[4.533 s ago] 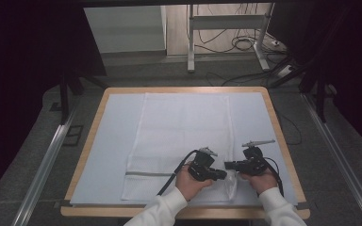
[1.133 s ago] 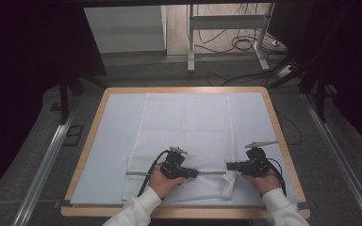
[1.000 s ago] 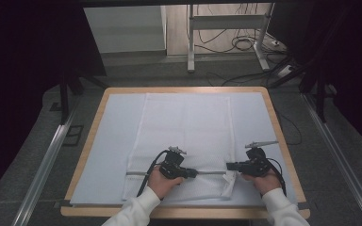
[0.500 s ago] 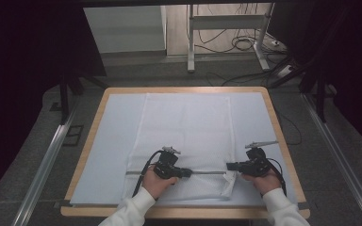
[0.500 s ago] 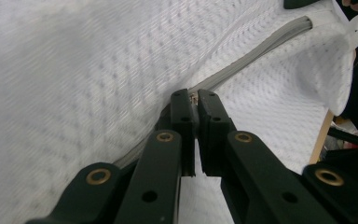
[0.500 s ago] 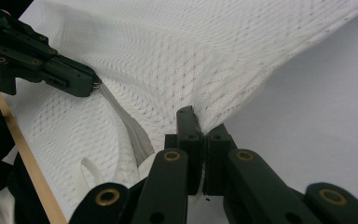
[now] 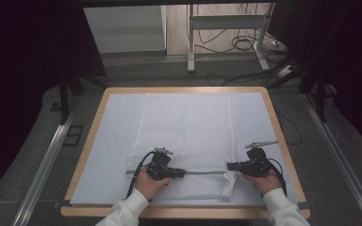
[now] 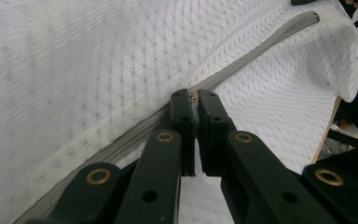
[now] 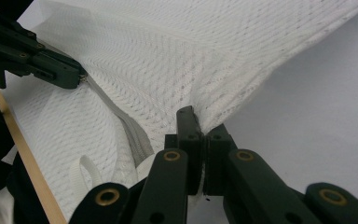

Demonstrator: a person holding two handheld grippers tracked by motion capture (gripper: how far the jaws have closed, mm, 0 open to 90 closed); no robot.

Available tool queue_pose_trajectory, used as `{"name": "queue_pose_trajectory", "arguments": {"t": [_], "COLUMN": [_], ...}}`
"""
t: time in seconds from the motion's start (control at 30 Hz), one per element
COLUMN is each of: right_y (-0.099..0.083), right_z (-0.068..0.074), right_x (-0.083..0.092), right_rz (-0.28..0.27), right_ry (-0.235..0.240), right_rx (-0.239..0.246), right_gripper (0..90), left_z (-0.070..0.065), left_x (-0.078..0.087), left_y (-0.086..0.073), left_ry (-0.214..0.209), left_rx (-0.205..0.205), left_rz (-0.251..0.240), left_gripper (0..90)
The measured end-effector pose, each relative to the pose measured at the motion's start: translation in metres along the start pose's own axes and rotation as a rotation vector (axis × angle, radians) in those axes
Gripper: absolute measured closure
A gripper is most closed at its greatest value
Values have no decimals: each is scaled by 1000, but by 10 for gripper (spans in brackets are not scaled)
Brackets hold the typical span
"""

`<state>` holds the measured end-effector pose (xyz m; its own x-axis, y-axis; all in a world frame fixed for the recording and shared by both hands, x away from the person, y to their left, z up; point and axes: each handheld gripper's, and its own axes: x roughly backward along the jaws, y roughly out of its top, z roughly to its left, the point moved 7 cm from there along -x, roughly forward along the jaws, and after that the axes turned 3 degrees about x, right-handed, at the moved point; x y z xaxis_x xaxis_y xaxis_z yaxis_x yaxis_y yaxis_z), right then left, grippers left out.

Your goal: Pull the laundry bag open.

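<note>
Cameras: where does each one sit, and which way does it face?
High view: above the table's near side, facing forward and down; both forearms and hands enter at the bottom.
Left gripper view: rides the left gripper, facing along the zipper.
Right gripper view: rides the right gripper, facing the mesh bag.
All share the bag.

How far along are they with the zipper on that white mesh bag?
Done: the mesh bag lies flat on the table, and the right gripper is shut on its fabric near the zipper's right end, steadying it. In hand: the left gripper pinches the zipper pull about midway along the grey zipper. Left: the stretch toward the left end. Whether the zipper is opening or closing, I can't tell.
</note>
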<state>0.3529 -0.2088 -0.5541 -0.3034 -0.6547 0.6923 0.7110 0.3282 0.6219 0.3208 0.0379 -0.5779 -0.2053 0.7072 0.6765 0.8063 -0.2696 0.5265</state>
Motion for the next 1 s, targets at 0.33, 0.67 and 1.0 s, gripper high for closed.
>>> {"name": "queue_pose_trajectory", "arguments": {"t": [0.33, 0.67, 1.0], "right_y": [-1, -3, -3], "right_z": [-2, -5, -4], "right_x": [1, 3, 2], "right_rz": [-1, 4, -1], "right_ry": [-9, -19, -18], "right_rx": [1, 0, -2], "right_gripper": [873, 873, 873], "left_z": [9, 18, 27], "left_x": [9, 19, 28], "left_y": [-3, -7, -15], "left_ry": [23, 29, 40], "left_rx": [18, 36, 56], "left_rz": [-14, -23, -28], "left_gripper": [867, 867, 867]}}
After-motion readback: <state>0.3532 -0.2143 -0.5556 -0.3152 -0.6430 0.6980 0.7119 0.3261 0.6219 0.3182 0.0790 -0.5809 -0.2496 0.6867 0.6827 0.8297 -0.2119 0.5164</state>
